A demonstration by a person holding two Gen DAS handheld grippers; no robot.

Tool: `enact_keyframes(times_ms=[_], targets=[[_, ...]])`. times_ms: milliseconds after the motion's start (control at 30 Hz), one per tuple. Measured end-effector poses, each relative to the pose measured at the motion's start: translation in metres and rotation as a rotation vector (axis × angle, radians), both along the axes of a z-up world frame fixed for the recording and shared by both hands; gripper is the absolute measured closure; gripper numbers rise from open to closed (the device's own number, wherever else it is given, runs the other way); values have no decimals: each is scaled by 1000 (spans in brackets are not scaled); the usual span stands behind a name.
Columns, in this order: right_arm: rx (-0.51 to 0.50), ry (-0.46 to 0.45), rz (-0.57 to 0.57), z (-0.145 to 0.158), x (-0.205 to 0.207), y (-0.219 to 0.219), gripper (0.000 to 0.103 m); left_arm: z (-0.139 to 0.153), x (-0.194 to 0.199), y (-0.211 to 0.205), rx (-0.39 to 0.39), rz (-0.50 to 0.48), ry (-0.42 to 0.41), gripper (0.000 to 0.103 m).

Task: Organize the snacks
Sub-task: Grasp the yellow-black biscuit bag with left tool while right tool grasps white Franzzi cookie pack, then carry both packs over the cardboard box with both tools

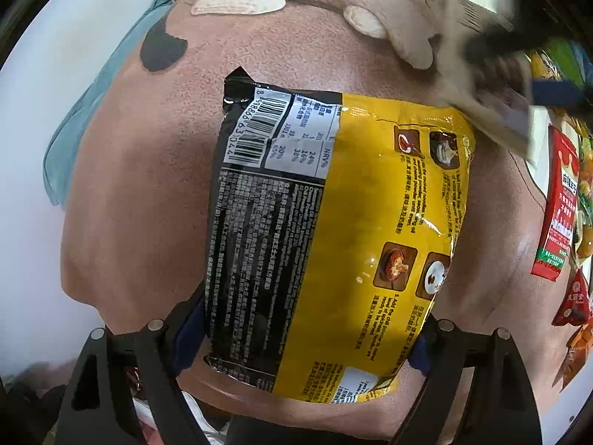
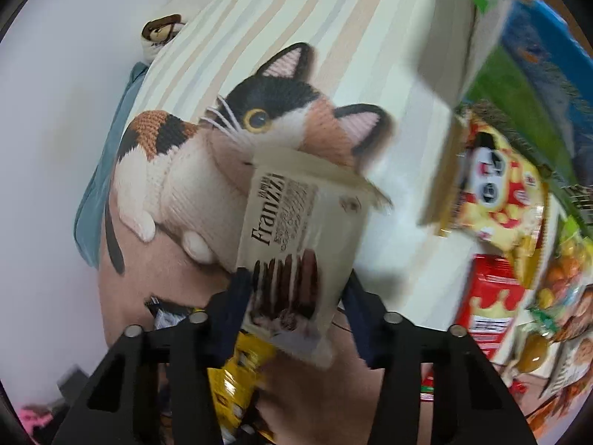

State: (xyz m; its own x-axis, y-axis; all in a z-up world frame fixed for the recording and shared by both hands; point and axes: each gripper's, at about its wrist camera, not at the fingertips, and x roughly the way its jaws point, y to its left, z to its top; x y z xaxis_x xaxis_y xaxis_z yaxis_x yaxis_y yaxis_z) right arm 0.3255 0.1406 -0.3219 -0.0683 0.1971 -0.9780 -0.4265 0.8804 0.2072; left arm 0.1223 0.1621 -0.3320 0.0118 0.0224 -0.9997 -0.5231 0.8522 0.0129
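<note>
While the left gripper clamps the yellow noodle pack across its width, pointing down over the cat cloth, the right gripper pinches the biscuit packet by its lower end. Unsorted snacks lie at three o'clock, so each hand apparently carries one item toward sorting.

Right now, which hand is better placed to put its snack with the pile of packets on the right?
Right, probably. The right gripper is shut on the Franzzi packet, beside the pile; the left gripper holds the yellow noodle packet farther away.

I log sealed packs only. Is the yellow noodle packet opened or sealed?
Sealed, apparently: the yellow noodle packet looks puffed, with no tear showing; its lower end is partly hidden.
</note>
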Motion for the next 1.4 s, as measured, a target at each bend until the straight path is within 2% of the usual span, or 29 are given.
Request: enact_keyframes(times_ms=[67, 167, 233, 300, 400, 467, 533, 633, 667, 700, 833, 933, 1100, 1133, 1200, 1267, 1333, 1367, 1400], targets=[[-16, -7, 29, 0, -5, -19, 55, -1, 4, 0, 3, -11, 1, 15], [-32, 34, 49, -3, -14, -46, 55, -4, -1, 3, 11, -25, 3, 15], [-2, 42, 19, -2, -19, -61, 47, -4, 2, 2, 15, -35, 7, 15], [37, 37, -46, 5, -19, -75, 27, 0, 3, 3, 16, -41, 3, 15], [156, 65, -151, 13, -12, -98, 12, 7, 1, 6, 18, -50, -27, 15], [191, 52, -199, 20, -9, -96, 9, 12, 0, 6, 16, -62, -39, 15], [194, 38, -213, 23, -1, -84, 9, 13, -2, 2, 20, -71, -38, 15], [86, 4, -210, 15, 9, -62, 12, 10, -1, 1, 16, -82, -24, 15], [44, -2, -203, 11, 14, -61, 29, 10, 0, 2, 11, -81, -23, 15], [11, 2, -194, 8, 14, -62, 42, 8, 1, 3, 7, -79, -24, 15], [-28, -2, -131, 12, 6, -89, 41, 4, -2, 10, -37, -58, -50, 15], [-36, 47, -95, 13, -5, -123, 41, -3, -3, 20, -99, -25, -55, 15], [-63, 120, -8, 7, -36, -147, 40, -21, 4, 41, -184, 57, -37, 12], [-67, 120, -8, 8, -39, -151, 39, -25, 5, 44, -192, 64, -29, 11], [-62, 121, -17, 9, -41, -154, 28, -32, 10, 49, -205, 74, -18, 8], [-43, 132, -43, 11, -40, -149, 23, -39, 12, 56, -216, 84, -11, 8], [-35, 131, -78, 15, -38, -148, 23, -41, 11, 65, -221, 125, -37, 8], [-31, 128, -89, 13, -50, -151, 23, -39, 9, 69, -212, 139, -51, 10], [-27, 124, -106, 16, -51, -159, 30, -36, 7, 70, -194, 138, -65, 12]])
